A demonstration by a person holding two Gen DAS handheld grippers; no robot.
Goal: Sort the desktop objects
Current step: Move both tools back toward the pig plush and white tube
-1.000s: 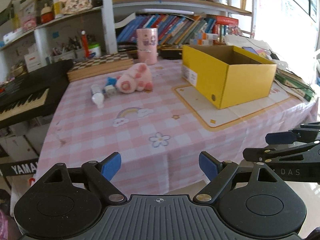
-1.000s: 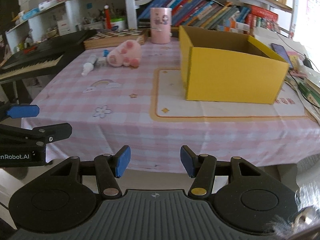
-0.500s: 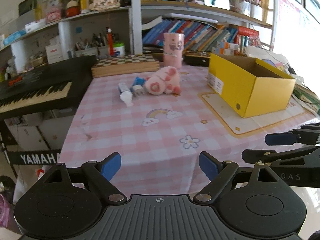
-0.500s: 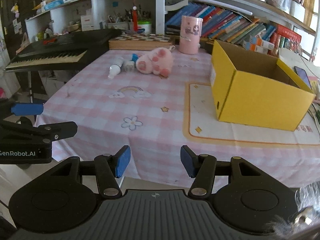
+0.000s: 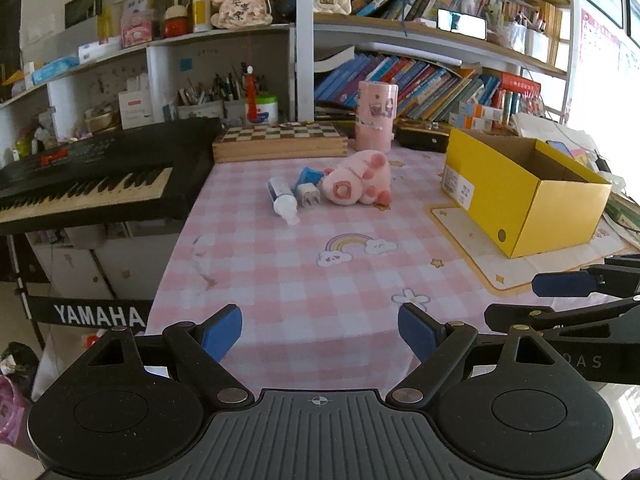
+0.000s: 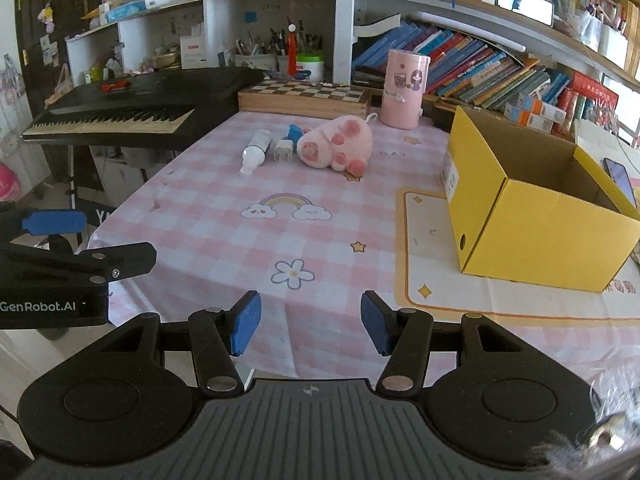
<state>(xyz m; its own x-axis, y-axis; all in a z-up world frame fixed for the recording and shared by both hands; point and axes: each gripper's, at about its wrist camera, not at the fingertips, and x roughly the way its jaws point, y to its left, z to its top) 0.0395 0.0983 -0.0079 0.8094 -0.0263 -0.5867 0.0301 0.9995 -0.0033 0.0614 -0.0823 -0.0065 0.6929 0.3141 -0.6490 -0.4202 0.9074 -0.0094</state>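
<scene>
A pink plush toy point(image 5: 358, 178) point(image 6: 336, 144) lies at the far middle of the pink checked tablecloth point(image 5: 280, 272). Left of it lie a white charger plug point(image 5: 307, 195) point(image 6: 283, 149), a small blue item point(image 5: 310, 175) and a white tube-shaped bottle point(image 5: 282, 199) point(image 6: 256, 148). An open, empty yellow cardboard box point(image 5: 520, 192) point(image 6: 532, 208) stands on a mat at the right. My left gripper point(image 5: 320, 330) is open and empty, held off the table's front edge. My right gripper point(image 6: 308, 324) is open and empty there too, to the right of the left one.
A black Yamaha keyboard point(image 5: 92, 184) point(image 6: 132, 108) stands left of the table. A wooden chessboard box point(image 5: 280, 142) and a pink cylindrical tin point(image 5: 376, 116) point(image 6: 404, 88) sit at the back edge. Cluttered bookshelves point(image 5: 420, 80) rise behind. A phone point(image 6: 618, 174) and papers lie at the far right.
Both views have swung to the left and pulled back: the table objects and the box now sit further right and the keyboard has come into view. Both grippers stay open.
</scene>
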